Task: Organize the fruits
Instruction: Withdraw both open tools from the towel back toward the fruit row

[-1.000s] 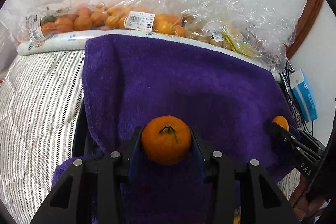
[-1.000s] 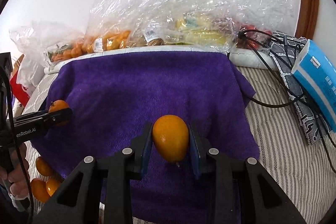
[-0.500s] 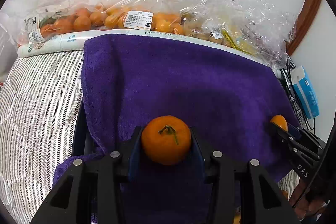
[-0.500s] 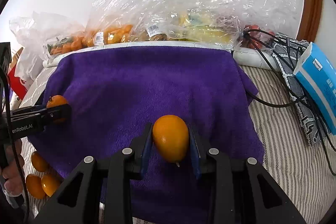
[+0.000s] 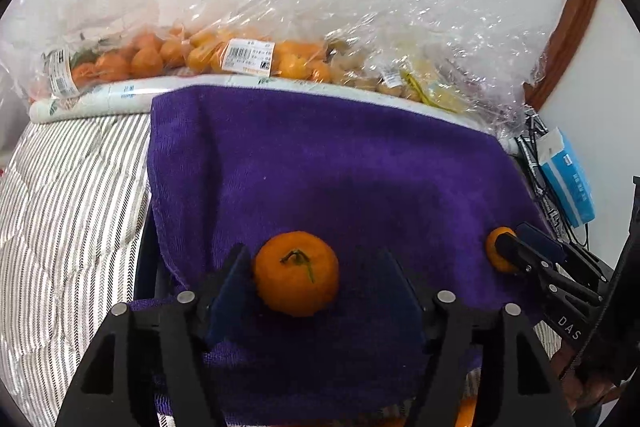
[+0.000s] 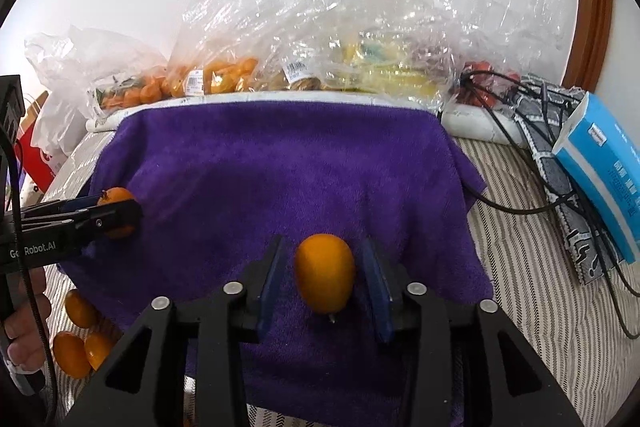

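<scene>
Tangerine (image 5: 296, 273): left wrist view; stem up, resting on purple towel (image 5: 320, 167) near its front edge.
Left gripper (image 5: 310, 281): fingers spread; left pad touches fruit, right pad stands off.
Bagged fruit (image 5: 192, 57): along towel's far edge.
Orange fruit (image 6: 325, 271): right wrist view; on towel, front centre.
Right gripper (image 6: 325, 281): fingers apart, gaps both sides of fruit.
Loose fruits (image 6: 78, 333): off towel's front-left corner, on striped bedding (image 6: 532, 291).

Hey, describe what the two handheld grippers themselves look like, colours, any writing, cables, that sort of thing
Both are matte black plastic. Left gripper: angular black arms with round silver screws, dark blue finger pads; the right view shows white "GenRobot.AI" lettering on its side and a thin black cable by the bare hand. Right gripper: same build, blue pads; the left view shows white "DAS" lettering.
</scene>
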Demonstrator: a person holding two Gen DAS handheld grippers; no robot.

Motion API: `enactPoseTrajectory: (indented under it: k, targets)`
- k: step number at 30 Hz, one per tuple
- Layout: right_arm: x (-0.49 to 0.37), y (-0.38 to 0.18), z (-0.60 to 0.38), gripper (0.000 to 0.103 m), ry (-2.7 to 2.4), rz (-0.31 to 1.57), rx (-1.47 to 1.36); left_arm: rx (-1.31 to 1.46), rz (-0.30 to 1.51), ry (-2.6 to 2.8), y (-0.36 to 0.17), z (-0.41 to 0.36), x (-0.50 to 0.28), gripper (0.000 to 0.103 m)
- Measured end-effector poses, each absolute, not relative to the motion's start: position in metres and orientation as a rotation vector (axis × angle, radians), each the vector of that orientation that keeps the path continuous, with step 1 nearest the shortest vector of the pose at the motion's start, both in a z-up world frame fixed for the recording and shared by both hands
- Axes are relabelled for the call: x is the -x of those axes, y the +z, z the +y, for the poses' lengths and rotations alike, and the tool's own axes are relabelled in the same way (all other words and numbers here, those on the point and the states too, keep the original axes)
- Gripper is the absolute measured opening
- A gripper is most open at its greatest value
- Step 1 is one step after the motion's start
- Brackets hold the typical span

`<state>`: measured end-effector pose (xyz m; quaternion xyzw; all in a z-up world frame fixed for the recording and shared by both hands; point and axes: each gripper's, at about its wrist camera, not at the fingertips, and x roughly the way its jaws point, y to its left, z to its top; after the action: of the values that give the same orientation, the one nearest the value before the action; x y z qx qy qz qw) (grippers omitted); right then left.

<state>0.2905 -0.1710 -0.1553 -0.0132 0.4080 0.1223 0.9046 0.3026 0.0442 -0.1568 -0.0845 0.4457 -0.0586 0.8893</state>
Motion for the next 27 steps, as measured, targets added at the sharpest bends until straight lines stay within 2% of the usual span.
enactPoseTrajectory:
  k: [4,11,13,16,20,27]
  targets:
    - [-0.287,-0.15,-0.17,0.05,0.248,0.824,0.028,0.168,0.898,-0.119,-0.151,0.042,-0.3,0.074]
    - [-0.28,-0.141,-0.174,0.055,0.243,0.79,0.007,0.169,0.864,-0.131,-0.139,0.04,-0.293,0.084]
    - [-0.278,-0.137,-0.174,0.067,0.251,0.777,0.013,0.168,0.86,-0.129,-0.136,0.039,-0.291,0.084]
    - [-0.271,-0.127,-0.177,0.075,0.246,0.731,0.001,0.173,0.841,-0.132,-0.128,0.038,-0.286,0.084]
    - [-0.262,-0.111,-0.177,0.079,0.261,0.688,-0.01,0.143,0.792,-0.149,-0.114,0.032,-0.274,0.084]
    - [-0.229,-0.078,-0.176,0.079,0.253,0.638,-0.017,0.161,0.769,-0.155,-0.098,0.036,-0.251,0.082]
